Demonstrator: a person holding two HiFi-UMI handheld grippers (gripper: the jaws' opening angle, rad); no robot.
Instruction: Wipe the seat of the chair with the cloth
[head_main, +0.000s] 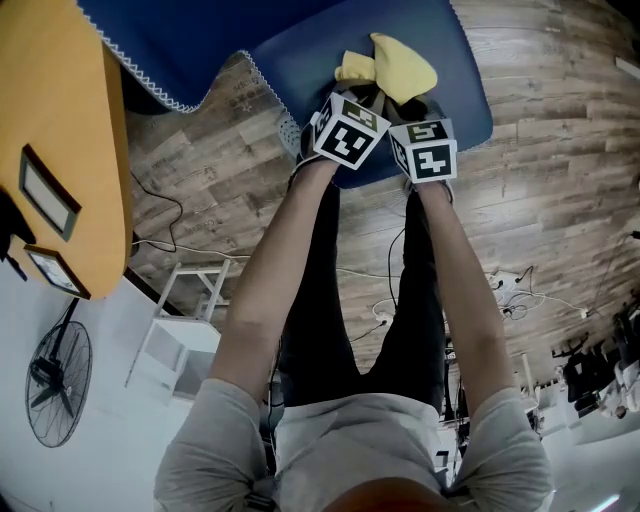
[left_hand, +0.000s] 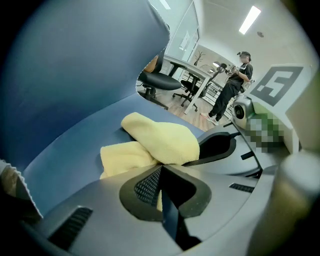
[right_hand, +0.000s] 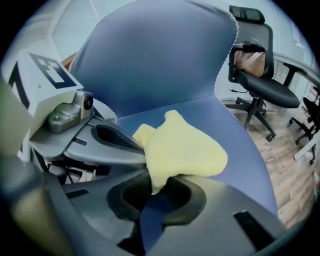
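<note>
A yellow cloth (head_main: 388, 68) lies bunched on the blue chair seat (head_main: 462, 92), near its front edge. Both grippers hold it side by side. My left gripper (head_main: 353, 96) is shut on the cloth's left part (left_hand: 150, 137), and a yellow sliver shows between its jaws. Close on the right, my right gripper (head_main: 411, 106) is shut on a corner of the cloth (right_hand: 182, 150). In the left gripper view the gripper (left_hand: 161, 169) sits low over the seat (left_hand: 80, 145). In the right gripper view the gripper (right_hand: 159, 184) faces the blue backrest (right_hand: 155, 55).
The blue backrest (head_main: 190, 40) stands at the top left. An orange tabletop (head_main: 60, 130) is at the left, with a fan (head_main: 55, 385) and a white rack (head_main: 185, 330) on the floor. Black office chairs (right_hand: 257, 82) and a standing person (left_hand: 231, 87) are beyond.
</note>
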